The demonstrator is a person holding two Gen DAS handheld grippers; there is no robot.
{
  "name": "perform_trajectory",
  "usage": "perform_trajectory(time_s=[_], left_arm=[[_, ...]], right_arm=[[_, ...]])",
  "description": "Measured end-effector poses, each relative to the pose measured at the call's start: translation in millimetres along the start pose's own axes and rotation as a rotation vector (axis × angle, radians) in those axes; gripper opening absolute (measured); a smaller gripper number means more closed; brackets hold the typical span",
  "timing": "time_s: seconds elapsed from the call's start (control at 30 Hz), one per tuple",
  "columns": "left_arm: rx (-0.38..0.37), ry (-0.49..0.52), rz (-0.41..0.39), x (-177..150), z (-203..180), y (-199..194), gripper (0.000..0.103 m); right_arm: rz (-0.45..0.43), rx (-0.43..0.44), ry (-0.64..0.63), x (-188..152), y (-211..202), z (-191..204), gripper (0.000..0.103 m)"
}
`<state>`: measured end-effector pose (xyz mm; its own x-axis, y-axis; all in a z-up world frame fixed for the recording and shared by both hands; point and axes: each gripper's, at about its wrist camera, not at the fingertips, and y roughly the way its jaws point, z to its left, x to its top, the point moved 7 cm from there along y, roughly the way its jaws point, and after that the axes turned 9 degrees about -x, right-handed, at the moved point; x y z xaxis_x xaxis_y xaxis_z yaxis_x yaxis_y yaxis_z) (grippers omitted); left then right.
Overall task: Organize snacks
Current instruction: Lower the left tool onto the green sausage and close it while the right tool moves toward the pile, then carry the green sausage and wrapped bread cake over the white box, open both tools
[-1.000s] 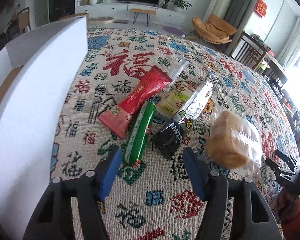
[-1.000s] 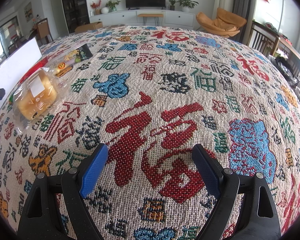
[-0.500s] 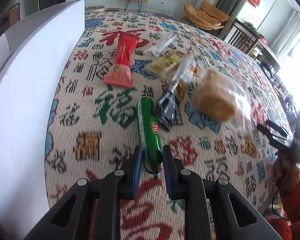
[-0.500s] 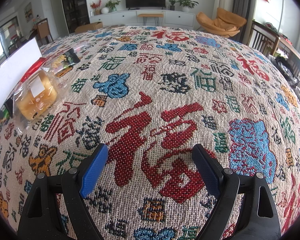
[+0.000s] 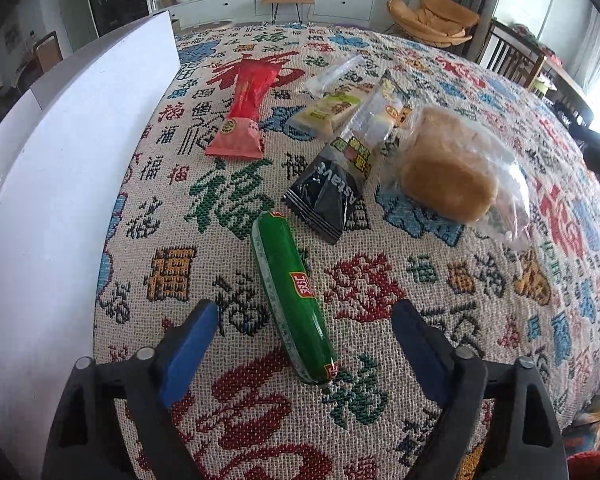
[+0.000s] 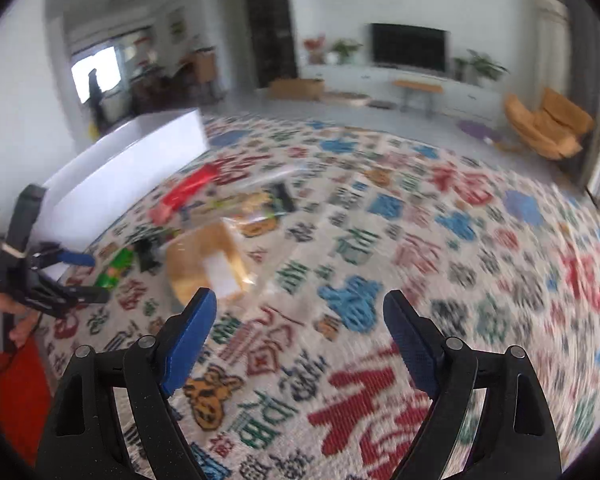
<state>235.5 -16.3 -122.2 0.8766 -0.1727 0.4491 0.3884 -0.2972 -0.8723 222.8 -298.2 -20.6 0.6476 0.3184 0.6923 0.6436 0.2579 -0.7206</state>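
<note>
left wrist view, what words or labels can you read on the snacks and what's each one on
"Astavt", upside down as seen: black packet
Red logo patch, characters too small to read: green sausage
Round green seal, unreadable: red packet
Print too blurred to read: pale green packet
No label seen: bagged bread
Large woven "福" characters: tablecloth

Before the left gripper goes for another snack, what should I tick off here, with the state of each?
1. Left gripper empty: ok, jaws opening, pads clear of the green sausage.
2. Sausage flat on the tablecloth: ok.
3. Sausage apart from the black packet: ok.
4. Right gripper empty: ok, open.
5. White box has room: cannot tell, inside hidden.
6. Bread bag unobstructed: ok.
</note>
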Motion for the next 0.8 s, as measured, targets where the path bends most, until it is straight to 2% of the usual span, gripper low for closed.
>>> perform_trajectory(time_s=[0.03, 0.1, 0.13, 0.17, 0.23, 0.3, 0.37, 0.43, 0.5, 0.63, 0.7, 0.8], left_arm=[[0.005, -0.006, 0.01, -1.6, 0.1, 3.4, 0.069], [0.028, -0.01, -0.004, -2.5, 0.7, 4.7, 0.061], [0.035, -0.012, -0.012, -2.3, 1.2, 3.8, 0.051], [0.032, -0.018, -0.02, -1.7, 2.3, 2.0, 0.034], [0.013, -0.05, -0.028, -1.8, 7.9, -0.7, 0.025], [-0.029, -0.101, -0.045, -3.5, 15.2, -4.7, 0.023], [-0.056, -0.118, -0.07, -7.5, 19.0, -11.7, 0.023], [-0.084, -0.122, -0.1, -14.9, 20.6, -23.8, 0.023], [-0.127, -0.144, -0.137, -21.6, 20.7, -39.0, 0.023], [-0.241, -0.217, -0.233, -24.2, 16.2, -74.3, 0.023], [-0.295, -0.246, -0.281, -20.4, 15.1, -93.8, 0.023], [-0.342, -0.277, -0.35, -13.5, 26.4, -131.9, 0.023]], right_arm=[[0.059, 0.058, -0.064, 12.5, 11.0, 14.3, 0.087], [0.154, 0.153, -0.161, 31.5, 35.4, 40.9, 0.087], [0.21, 0.187, -0.216, 37.7, 50.7, 55.5, 0.087], [0.247, 0.199, -0.271, 39.5, 63.9, 68.0, 0.087], [0.344, 0.23, -0.37, 35.5, 92.2, 97.2, 0.087], [0.424, 0.175, -0.448, 20.8, 119.3, 113.6, 0.087], [0.485, 0.051, -0.523, 2.1, 141.2, 120.2, 0.083], [0.5, 0.011, -0.493, -3.6, 141.1, 121.9, 0.074], [0.498, 0.037, -0.438, -3.6, 123.4, 122.4, 0.073], [0.461, 0.047, -0.428, 5.6, 78.4, 123.7, 0.073], [0.447, 0.064, -0.396, 23.0, 60.5, 126.7, 0.073], [0.378, 0.114, -0.353, 67.8, 37.8, 145.4, 0.073]])
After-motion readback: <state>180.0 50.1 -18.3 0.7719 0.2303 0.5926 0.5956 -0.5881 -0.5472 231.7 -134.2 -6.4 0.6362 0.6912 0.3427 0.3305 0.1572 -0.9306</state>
